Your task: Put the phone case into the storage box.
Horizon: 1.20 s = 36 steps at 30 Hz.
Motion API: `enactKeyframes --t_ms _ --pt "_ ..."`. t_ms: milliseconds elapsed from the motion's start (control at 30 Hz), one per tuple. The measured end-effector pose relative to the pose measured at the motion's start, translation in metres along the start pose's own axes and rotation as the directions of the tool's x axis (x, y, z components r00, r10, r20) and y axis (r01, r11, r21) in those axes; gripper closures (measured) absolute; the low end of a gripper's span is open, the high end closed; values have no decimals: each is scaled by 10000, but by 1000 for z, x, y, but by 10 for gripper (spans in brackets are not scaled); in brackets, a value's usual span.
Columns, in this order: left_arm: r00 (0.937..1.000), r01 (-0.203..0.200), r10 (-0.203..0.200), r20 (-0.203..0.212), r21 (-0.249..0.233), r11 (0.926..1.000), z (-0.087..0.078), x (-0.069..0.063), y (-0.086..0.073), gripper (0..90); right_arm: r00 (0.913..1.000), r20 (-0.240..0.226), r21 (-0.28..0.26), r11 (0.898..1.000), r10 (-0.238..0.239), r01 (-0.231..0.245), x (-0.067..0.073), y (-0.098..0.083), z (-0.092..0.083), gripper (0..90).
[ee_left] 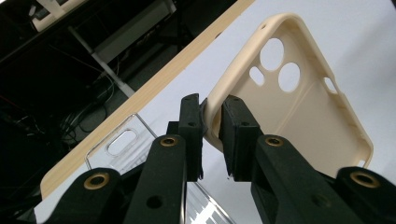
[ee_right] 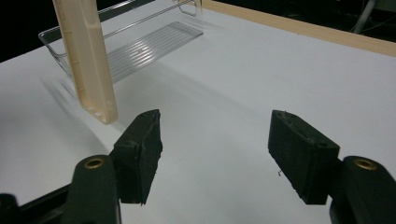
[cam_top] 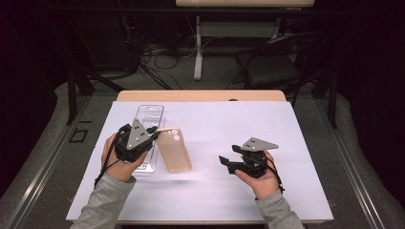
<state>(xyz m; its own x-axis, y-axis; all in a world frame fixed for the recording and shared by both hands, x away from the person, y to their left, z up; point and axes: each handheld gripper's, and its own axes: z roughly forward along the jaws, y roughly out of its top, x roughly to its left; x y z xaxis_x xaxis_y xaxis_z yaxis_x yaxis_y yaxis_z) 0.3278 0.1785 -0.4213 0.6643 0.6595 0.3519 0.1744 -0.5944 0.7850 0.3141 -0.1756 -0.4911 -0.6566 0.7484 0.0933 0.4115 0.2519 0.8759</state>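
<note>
My left claw (ee_left: 212, 135) pinches the edge of the tan phone case (ee_left: 299, 107), holding it up just beside the clear plastic tray (cam_top: 148, 119). My right claw (ee_right: 215, 149) is open, holding nothing.

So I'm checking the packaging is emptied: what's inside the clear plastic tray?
The clear plastic tray looks empty where its ribbed floor shows. The left gripper, shut on the beige phone case, covers the tray's middle in the high view.

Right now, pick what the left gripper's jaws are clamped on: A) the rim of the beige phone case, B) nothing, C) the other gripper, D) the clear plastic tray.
A: the left gripper pinches the rim of the beige phone case, beside the clear plastic tray.
</note>
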Motion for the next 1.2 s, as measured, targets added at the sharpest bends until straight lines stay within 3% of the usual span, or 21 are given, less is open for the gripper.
enactKeyframes --t_ms 367,700,1200 --pt "9977 73 -96 671 340 9994 12 5 11 794 9997 244 -132 9999 57 -54 -7 -6 -14 324" --pt "9950 -426 352 935 780 9960 24 8 30 795 9984 546 -173 9998 144 -135 -12 -10 -21 271" --pt "9943 -728 618 871 1287 9890 38 18 59 794 9966 761 -189 9993 322 -308 -20 -17 -30 262"
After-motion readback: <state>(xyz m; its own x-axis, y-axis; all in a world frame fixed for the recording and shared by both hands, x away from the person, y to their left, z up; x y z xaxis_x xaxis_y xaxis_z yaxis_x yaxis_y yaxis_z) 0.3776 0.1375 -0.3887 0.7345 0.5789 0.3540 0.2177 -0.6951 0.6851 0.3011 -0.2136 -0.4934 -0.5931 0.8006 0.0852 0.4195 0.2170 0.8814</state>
